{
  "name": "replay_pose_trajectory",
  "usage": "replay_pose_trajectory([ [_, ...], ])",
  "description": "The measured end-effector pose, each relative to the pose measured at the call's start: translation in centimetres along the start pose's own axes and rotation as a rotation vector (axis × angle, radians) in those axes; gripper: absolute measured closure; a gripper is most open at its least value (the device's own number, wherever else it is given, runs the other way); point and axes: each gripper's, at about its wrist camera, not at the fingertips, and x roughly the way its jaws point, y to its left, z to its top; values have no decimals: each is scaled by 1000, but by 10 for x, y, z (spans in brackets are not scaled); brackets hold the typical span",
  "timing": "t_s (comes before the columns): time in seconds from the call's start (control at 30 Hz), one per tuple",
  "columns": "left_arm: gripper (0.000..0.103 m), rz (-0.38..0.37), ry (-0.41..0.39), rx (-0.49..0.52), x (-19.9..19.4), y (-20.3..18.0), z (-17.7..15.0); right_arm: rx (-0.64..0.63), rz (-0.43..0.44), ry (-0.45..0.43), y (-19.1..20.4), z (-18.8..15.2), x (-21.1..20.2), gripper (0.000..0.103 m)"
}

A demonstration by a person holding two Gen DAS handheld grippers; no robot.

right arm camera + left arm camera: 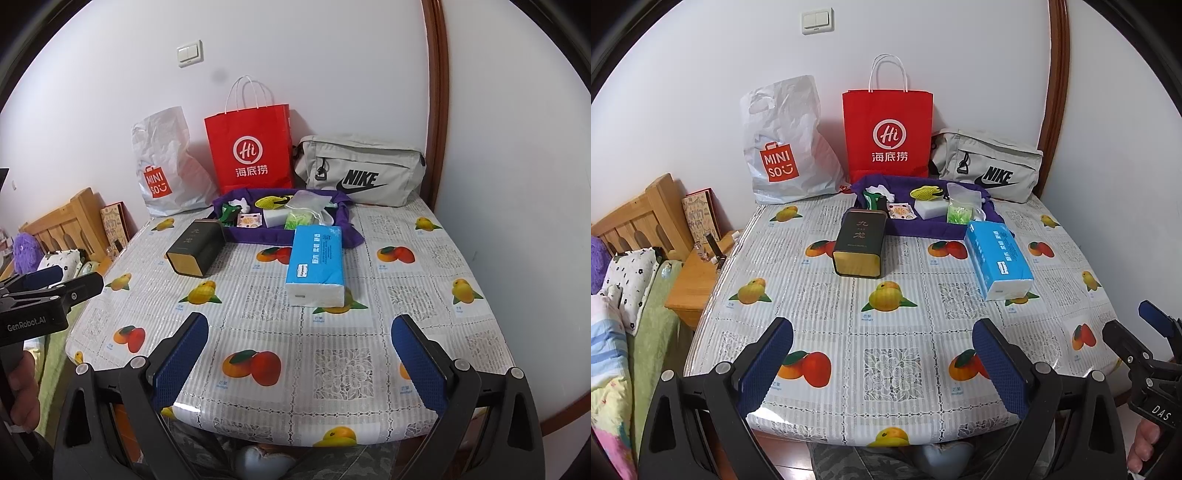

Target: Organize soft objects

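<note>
A blue tissue pack (999, 256) (317, 266) lies on the fruit-print table (886, 332) (295, 332). A dark green tin (860, 242) (195, 245) lies on its side to its left. Behind them a purple cloth (923, 229) (255, 236) holds small items: a white sponge (930, 209) (275, 216), a yellow mesh piece (925, 192) (269, 201), a green packet (959, 212) (297, 220). My left gripper (882, 334) is open over the near table edge, holding nothing. My right gripper (300, 330) is open too, near the tissue pack's front.
Against the wall stand a white Miniso bag (786, 147) (164, 166), a red paper bag (887, 133) (251, 151) and a grey Nike bag (990, 166) (362, 171). A wooden bed and nightstand (690, 284) lie left of the table.
</note>
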Motion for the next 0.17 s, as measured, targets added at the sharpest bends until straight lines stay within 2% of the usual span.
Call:
replay_pose_trajectory([
  [0.17, 5, 0, 1, -1, 2, 0, -1, -2, 1, 7, 1, -1, 2, 4],
])
